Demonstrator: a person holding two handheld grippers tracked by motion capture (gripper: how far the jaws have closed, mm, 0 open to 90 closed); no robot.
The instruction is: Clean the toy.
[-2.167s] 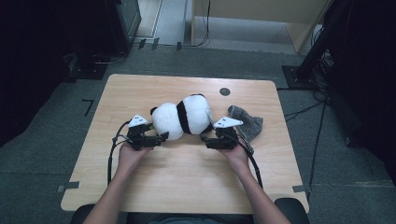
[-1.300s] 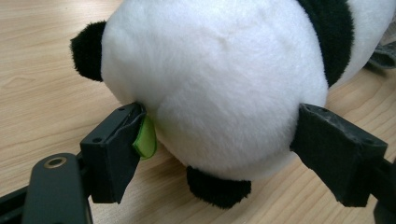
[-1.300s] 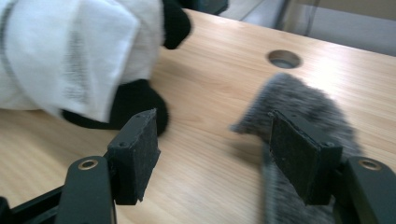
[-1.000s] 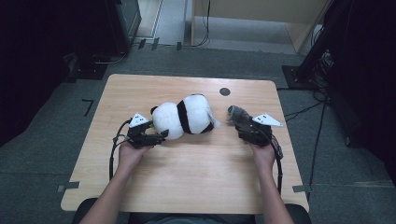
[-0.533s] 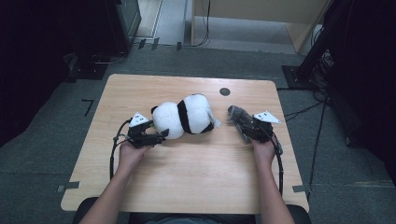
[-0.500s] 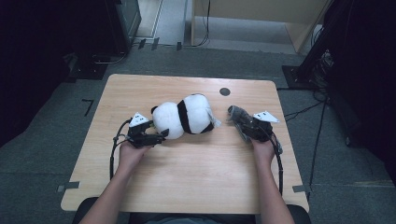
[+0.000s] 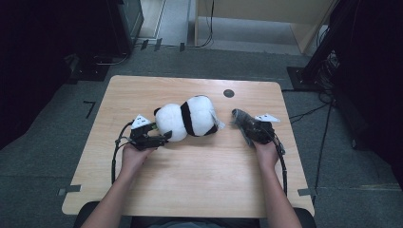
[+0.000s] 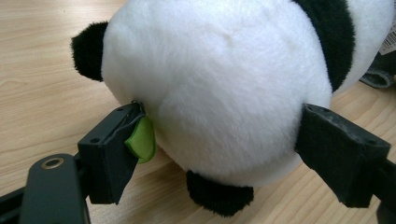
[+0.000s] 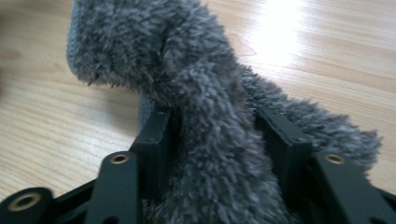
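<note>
**Figure: Right tongs closing on a grey fuzzy cloth while the left tongs steadied a plush panda**

The plush panda (image 7: 187,118) lay on its side at mid-desk (image 7: 199,180). The left tongs (image 8: 219,140) clasped its white round end, both jaws pressed into the fur, a green tab (image 8: 141,140) caught at one jaw. To the panda's right, apart from it, lay the grey fuzzy cloth (image 9: 201,107). The right tongs (image 9: 217,140) had just been closing on it, a thick fold of pile between the jaws and touching both; the grip looked taken but soft. Done well, the squeeze would finish before any lift, biting deep into the fold, not loose pile, while the left stayed steady. A white tag (image 8: 388,39) showed at the panda's far side; no writing could be read.
</note>
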